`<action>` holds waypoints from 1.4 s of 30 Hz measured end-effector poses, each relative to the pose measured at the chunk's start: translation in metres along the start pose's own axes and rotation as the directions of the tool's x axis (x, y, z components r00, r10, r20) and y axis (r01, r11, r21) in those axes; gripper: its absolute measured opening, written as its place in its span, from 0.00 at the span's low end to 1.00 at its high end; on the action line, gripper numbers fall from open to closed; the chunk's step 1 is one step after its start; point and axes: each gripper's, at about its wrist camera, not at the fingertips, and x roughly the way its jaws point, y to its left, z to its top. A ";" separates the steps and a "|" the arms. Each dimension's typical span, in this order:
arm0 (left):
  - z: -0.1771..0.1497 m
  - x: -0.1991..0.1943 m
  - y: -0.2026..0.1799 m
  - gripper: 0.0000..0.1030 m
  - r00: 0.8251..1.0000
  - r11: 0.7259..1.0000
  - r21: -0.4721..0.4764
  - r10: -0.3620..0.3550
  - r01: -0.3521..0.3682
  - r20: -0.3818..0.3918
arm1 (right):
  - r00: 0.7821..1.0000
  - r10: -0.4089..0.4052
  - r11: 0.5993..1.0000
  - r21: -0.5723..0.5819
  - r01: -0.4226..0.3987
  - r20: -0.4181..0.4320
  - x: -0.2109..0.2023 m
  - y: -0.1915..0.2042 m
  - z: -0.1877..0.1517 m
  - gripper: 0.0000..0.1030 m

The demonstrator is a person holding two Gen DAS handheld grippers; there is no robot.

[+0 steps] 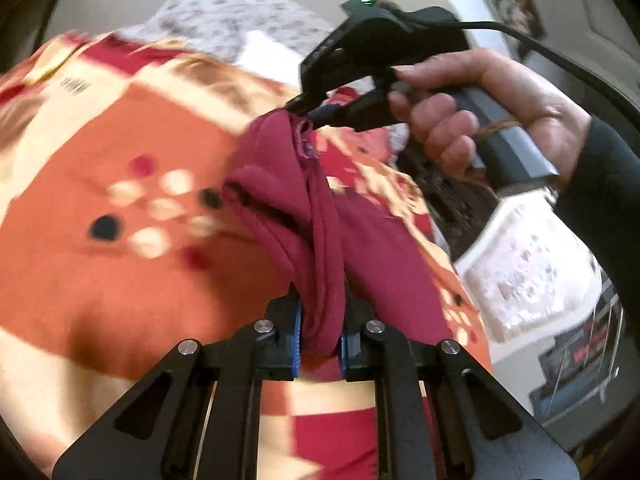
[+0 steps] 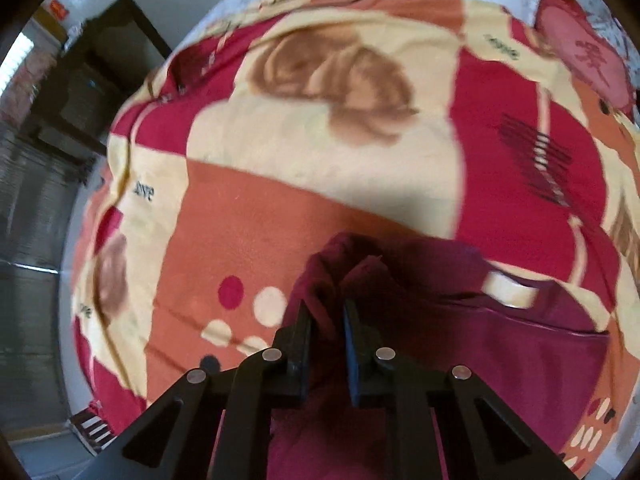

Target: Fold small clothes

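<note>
A dark red garment (image 1: 280,200) hangs bunched above the patterned blanket (image 1: 120,128), held at two ends. At the bottom of the left wrist view, my left gripper (image 1: 320,332) is shut on its near end, and the cloth fills the gap between the blue pads. Up to the right, a hand (image 1: 500,100) holds my right gripper (image 1: 308,114), whose tips pinch the garment's hemmed far edge. In the right wrist view, my right gripper (image 2: 327,320) points steeply down and is shut on a fold of the garment (image 2: 500,344). The rest of the cloth trails right over the blanket (image 2: 280,200).
The blanket covers a bed, with a white flowered sheet or pillow (image 1: 224,16) at its head. A dark cabinet (image 2: 92,80) stands beyond the bed's left side. A black cable (image 1: 560,56) runs from the right gripper. Framed pictures (image 1: 516,4) hang on the wall.
</note>
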 end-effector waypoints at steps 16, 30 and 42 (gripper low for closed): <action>-0.052 0.111 -0.170 0.11 0.974 0.966 0.230 -0.065 0.116 -0.218 | 0.989 0.043 0.981 0.184 -0.069 0.143 -0.078 -0.223 -0.091 0.06; -0.091 0.108 -0.155 0.22 0.922 0.972 0.204 -0.030 0.117 -0.386 | 0.931 0.051 0.923 0.338 -0.182 0.363 -0.046 -0.303 -0.158 0.11; -0.032 0.061 -0.111 0.22 0.972 0.970 0.243 0.059 -0.002 -0.227 | 0.847 0.135 0.979 -0.202 -0.033 0.515 -0.104 -0.181 -0.235 0.43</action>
